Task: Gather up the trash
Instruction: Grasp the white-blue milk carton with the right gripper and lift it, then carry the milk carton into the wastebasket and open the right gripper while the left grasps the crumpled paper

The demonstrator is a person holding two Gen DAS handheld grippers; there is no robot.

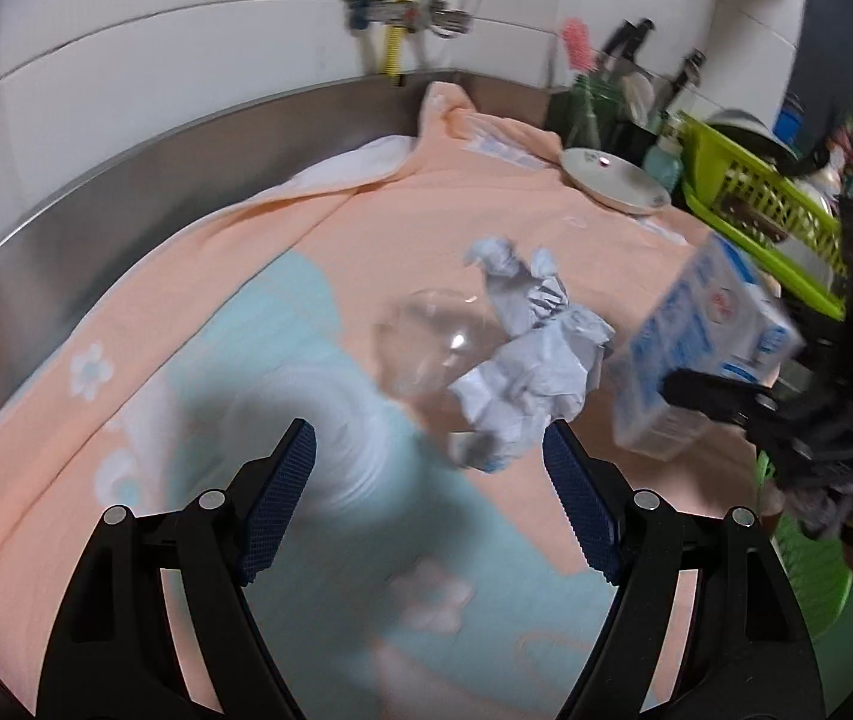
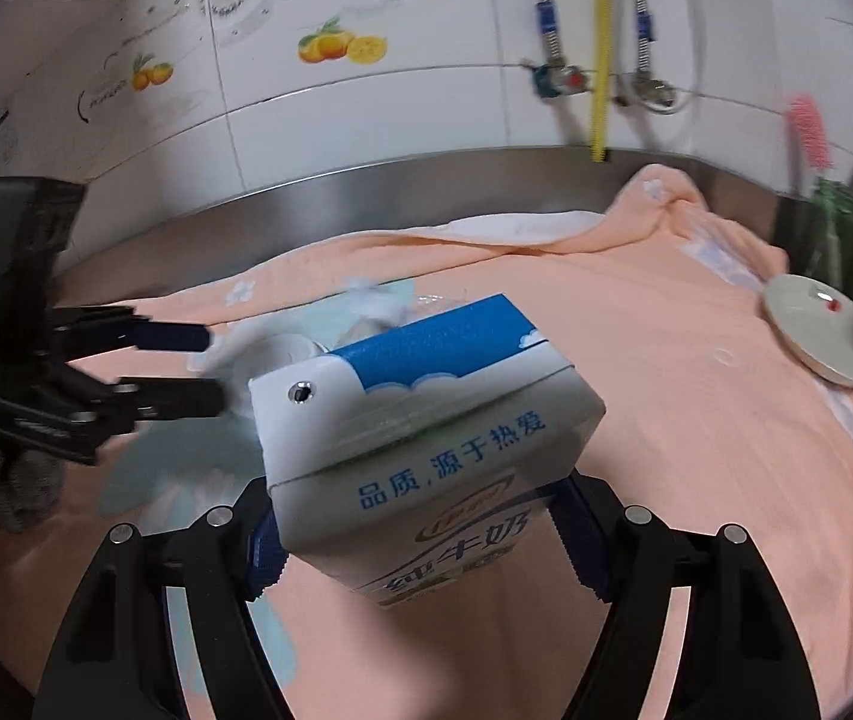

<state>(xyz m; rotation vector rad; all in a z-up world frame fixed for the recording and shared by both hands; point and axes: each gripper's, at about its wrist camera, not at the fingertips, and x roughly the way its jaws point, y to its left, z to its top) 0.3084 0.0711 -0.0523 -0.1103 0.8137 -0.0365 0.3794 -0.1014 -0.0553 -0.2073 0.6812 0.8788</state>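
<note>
Peach towelling point(image 1: 426, 222) covers the counter, and on it lie a crumpled paper wad point(image 1: 531, 354) and a clear plastic bottle point(image 1: 426, 348), touching each other. The left gripper point(image 1: 429, 462) hangs just short of them, its jaws wide apart with nothing between them. The right gripper point(image 2: 420, 534) has its pads pressed against a blue-and-white milk carton point(image 2: 426, 438) — held tilted, clear of the cloth. A white plate point(image 2: 822, 330) sits well apart, near a green basket point(image 1: 756, 198).
</note>
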